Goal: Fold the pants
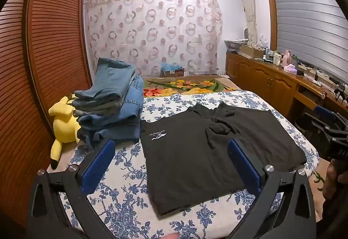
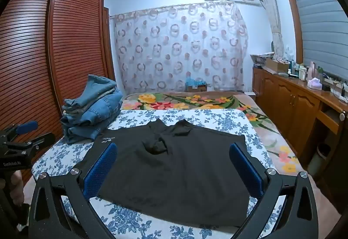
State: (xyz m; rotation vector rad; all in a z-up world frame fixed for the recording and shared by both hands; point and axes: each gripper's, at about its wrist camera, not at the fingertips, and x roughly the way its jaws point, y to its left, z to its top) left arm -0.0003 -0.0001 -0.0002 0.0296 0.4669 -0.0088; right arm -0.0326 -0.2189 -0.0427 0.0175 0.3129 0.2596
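Observation:
Black pants (image 1: pixel 208 156) lie flat on the blue-flowered bed cover (image 1: pixel 121 173), folded into a wide block with a white logo near the far left corner. They also show in the right wrist view (image 2: pixel 180 171). My left gripper (image 1: pixel 170 145) is open, held above the pants' near left part, holding nothing. My right gripper (image 2: pixel 173 148) is open above the pants' near edge, holding nothing. The right gripper's body shows at the right edge of the left wrist view (image 1: pixel 332 130).
A stack of folded blue jeans (image 1: pixel 111 104) sits at the far left of the bed, with a yellow plush toy (image 1: pixel 63 126) beside it. A wooden louvred wardrobe (image 1: pixel 43 43) stands left. A wooden cabinet (image 1: pixel 271 80) with bottles runs along the right.

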